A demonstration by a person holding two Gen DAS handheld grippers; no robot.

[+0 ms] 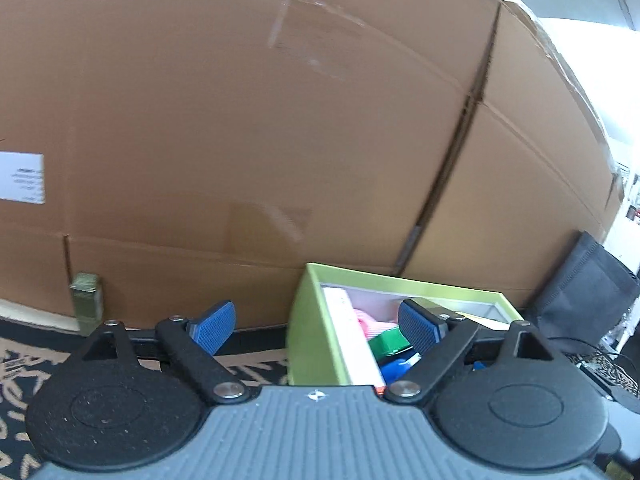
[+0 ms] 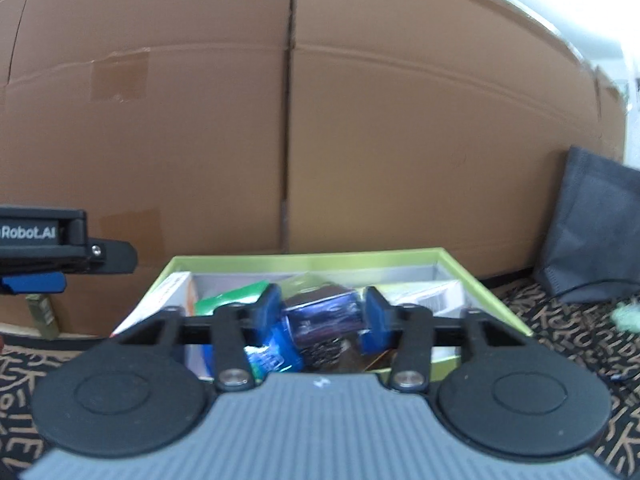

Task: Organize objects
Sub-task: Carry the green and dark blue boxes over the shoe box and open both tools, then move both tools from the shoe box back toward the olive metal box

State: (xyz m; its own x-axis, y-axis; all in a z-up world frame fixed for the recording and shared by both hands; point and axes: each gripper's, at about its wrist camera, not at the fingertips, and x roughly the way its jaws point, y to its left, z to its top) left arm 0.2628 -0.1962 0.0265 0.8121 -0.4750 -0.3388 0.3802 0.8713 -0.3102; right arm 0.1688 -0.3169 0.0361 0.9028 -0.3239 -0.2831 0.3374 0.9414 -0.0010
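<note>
cardboard wall [image 1: 240,120]: matt | green box [image 2: 480,280]: smooth card | packet [image 2: 324,314]: glossy

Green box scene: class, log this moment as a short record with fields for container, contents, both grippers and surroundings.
container: green box, open, on patterned rug
contents: mixed items, blurred
right gripper: shut on dark blue packet, above the box
left gripper: open, empty, over the box's left wall
behind: large cardboard cartons
right side: dark fabric bag
</note>
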